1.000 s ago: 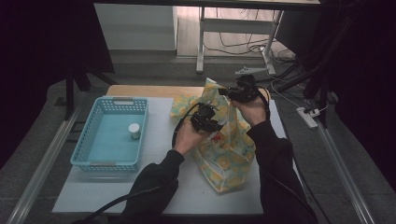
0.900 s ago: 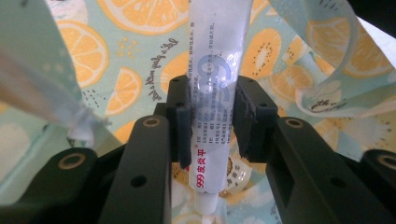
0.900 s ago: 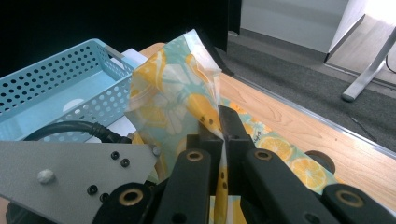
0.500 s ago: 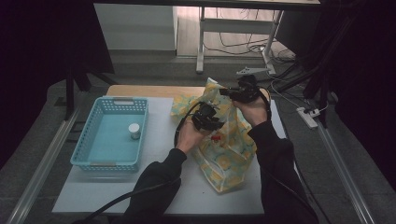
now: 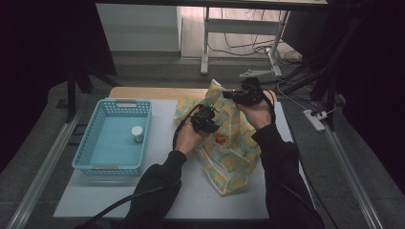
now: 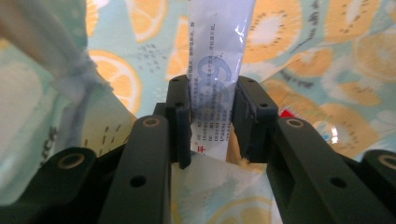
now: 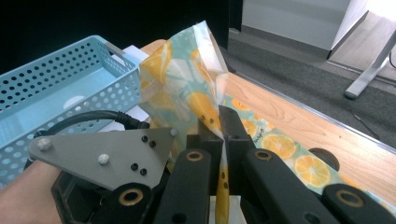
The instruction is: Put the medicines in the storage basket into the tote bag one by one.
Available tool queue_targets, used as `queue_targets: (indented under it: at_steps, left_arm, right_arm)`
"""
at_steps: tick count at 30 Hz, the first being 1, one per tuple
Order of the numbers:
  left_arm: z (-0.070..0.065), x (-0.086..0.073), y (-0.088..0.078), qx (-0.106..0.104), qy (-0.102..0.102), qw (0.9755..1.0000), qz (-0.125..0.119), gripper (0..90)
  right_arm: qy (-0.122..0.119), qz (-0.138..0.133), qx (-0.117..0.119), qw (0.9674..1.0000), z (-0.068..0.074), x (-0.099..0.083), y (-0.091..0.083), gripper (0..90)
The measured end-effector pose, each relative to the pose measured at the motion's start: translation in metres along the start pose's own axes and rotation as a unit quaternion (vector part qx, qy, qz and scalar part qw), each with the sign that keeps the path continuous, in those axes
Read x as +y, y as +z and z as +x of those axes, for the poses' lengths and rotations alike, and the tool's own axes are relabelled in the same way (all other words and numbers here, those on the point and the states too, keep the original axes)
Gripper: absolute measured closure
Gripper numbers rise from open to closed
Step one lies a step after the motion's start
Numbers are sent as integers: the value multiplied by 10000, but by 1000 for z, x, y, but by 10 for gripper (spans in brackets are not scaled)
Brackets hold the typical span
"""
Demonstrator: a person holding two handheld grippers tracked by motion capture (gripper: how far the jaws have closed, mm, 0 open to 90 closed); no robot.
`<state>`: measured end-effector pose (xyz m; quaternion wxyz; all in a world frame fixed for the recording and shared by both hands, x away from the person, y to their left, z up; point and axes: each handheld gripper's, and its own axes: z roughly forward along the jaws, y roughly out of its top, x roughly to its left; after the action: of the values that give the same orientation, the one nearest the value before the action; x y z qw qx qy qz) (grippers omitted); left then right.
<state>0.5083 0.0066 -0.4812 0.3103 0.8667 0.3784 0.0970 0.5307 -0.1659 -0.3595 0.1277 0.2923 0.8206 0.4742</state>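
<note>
The fruit-print bag (image 5: 229, 143) lies on the worktop (image 5: 157, 191) right of centre in the high view, its mouth lifted toward the top of the frame. The right tongs (image 7: 223, 122) are pinched tight on the bag's upper edge, holding it raised. The left tongs (image 6: 212, 119), just left of them in the high view, stand partly closed around a white printed packet (image 6: 217, 60) held upright against the bag's lemon pattern. At the left of the high view a blue basket (image 5: 98, 152) sits on the worktop with a small white jar (image 5: 137, 133) inside.
</note>
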Motion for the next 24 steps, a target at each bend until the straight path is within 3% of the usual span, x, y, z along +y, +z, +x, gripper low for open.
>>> queue_targets:
  at_steps: [8,12,17,21,24]
  left_arm:
    - [-2,-2,-5,-123,186,9997,-118,572]
    - [-2,-5,-13,-423,60,9987,-264,510]
    - [-4,-7,-28,-602,211,9973,-367,417]
    - [-3,-9,-47,-870,134,9941,-629,308]
    - [-2,-10,-62,-823,55,9938,-743,233]
  right_arm:
    - [43,40,-62,10000,-2,-2,4,900]
    - [72,12,-77,9999,-3,-1,4,900]
    - [77,8,-94,9999,-4,-1,3,900]
    - [81,6,-94,9999,-4,-1,3,900]
    - [74,4,-95,9999,-4,-2,2,900]
